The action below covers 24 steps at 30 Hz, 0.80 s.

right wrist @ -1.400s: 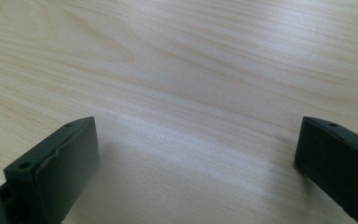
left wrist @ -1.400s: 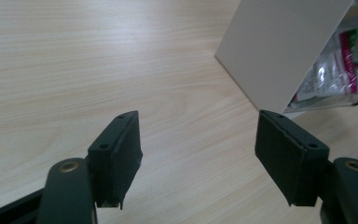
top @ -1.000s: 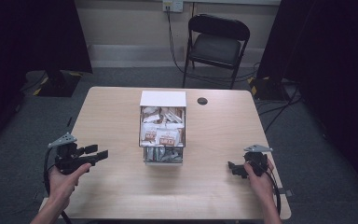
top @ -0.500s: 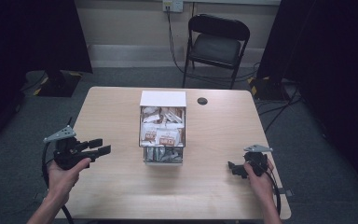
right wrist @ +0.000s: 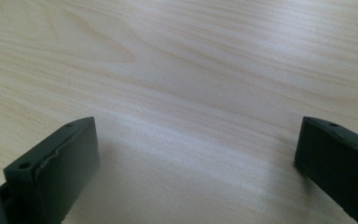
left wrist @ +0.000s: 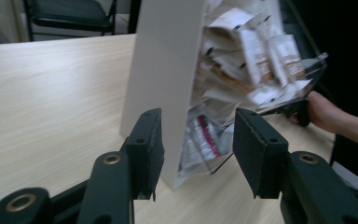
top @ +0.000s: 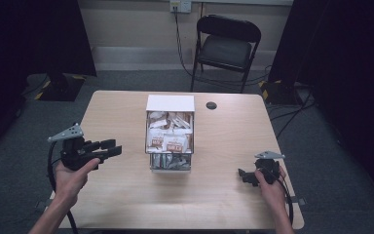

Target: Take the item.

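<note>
Ahead of the left gripper (top: 108, 148) jaws, untouched: packet box (top: 170, 103).

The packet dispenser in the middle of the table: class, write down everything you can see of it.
The packet dispenser is a tall box with an opaque white top and side and clear plastic front walls. It stands upright on the wooden table, near its middle. Small white and brown sachets crowd the upper part; darker packets lie in the clear bottom tray. Nothing touches it but the table.
</note>
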{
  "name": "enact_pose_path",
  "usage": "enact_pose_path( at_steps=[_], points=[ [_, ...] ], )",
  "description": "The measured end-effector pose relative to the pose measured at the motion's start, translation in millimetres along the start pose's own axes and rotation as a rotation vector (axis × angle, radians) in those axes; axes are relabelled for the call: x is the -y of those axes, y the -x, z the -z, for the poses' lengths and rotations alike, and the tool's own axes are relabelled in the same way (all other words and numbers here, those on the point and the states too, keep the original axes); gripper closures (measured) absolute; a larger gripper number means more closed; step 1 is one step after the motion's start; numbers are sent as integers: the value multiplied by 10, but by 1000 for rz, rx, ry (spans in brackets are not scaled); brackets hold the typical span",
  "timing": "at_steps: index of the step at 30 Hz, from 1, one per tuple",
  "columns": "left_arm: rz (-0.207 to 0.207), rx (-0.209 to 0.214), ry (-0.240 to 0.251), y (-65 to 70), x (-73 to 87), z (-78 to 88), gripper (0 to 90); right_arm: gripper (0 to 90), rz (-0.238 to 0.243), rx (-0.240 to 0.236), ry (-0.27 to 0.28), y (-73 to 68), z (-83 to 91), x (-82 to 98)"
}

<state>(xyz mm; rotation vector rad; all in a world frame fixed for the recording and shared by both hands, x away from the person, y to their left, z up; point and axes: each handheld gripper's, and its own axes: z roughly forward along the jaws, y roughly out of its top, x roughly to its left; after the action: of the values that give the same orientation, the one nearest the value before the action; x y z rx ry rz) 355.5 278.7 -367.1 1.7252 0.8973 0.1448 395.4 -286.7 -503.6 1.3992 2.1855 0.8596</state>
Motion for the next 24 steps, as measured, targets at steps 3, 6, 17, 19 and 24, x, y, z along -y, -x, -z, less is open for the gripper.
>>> enact_pose_path(
  at_steps=[3, 6, 17, 19, 24],
  points=[
    [-19, 19, -11, 36, -56, -42, 490, 0, 0, 0, 0, 0, 0, 0],
    [-33, 35, -8, 83, -101, -70, 491, 0, 0, 0, 0, 0, 0, 0],
    [-83, 53, 32, 243, -371, -118, 537, 0, 0, 1, 0, 0, 0, 0],
    [-101, 70, 40, 311, -444, -161, 553, 0, 0, 0, 0, 0, 0, 0],
    [-130, 107, 43, 412, -511, -288, 560, 0, 0, 0, 0, 0, 0, 0]
  ],
)
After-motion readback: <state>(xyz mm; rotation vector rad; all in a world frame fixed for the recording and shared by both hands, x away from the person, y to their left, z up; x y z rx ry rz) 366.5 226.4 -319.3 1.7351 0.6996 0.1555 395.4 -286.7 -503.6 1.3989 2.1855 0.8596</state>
